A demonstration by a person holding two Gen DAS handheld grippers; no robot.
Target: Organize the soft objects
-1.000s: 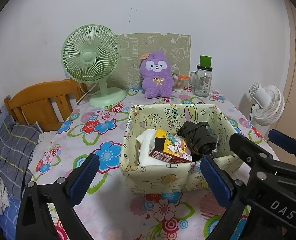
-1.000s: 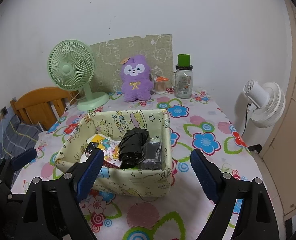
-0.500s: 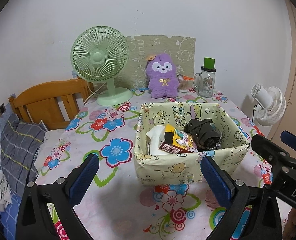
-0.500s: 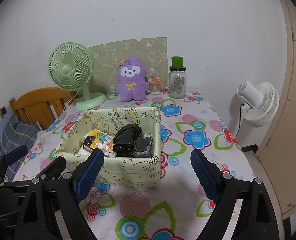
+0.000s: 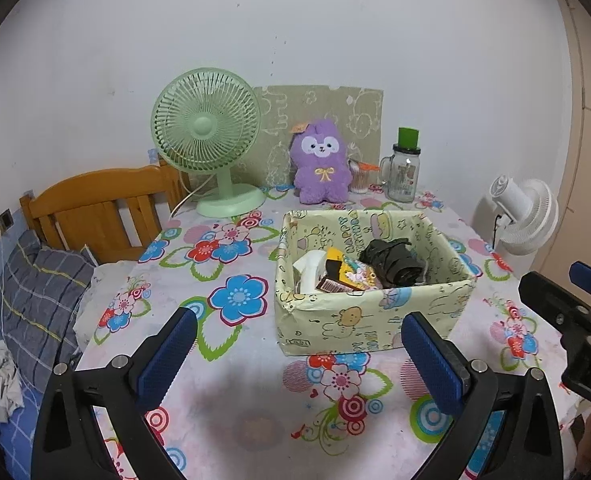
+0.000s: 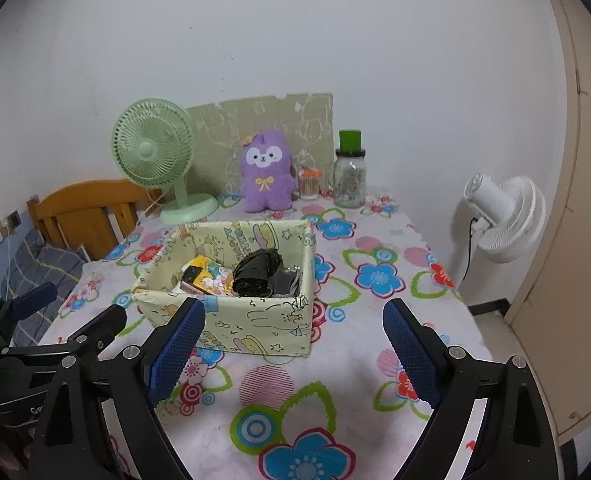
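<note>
A pale yellow cartoon-print fabric box (image 5: 375,320) (image 6: 263,328) sits mid-table on the flowered cloth. It holds a dark bundled cloth (image 5: 391,262) (image 6: 255,272), a yellow printed packet (image 5: 347,272) (image 6: 207,276) and a white item (image 5: 309,268). A purple plush toy (image 5: 321,172) (image 6: 266,172) sits upright at the back against the wall. My left gripper (image 5: 295,344) is open and empty, short of the box's front left. My right gripper (image 6: 293,320) hovers before the box's front right, its jaws opening with nothing between them.
A green desk fan (image 5: 207,136), a small cup and a glass jar with a green lid (image 5: 405,172) line the back. A white fan (image 5: 523,216) stands off the table's right edge. A wooden headboard (image 5: 95,200) and a plaid pillow (image 5: 39,292) lie left.
Both grippers have drawn back from the box, which now looks smaller and farther away. The box and its contents have not moved.
</note>
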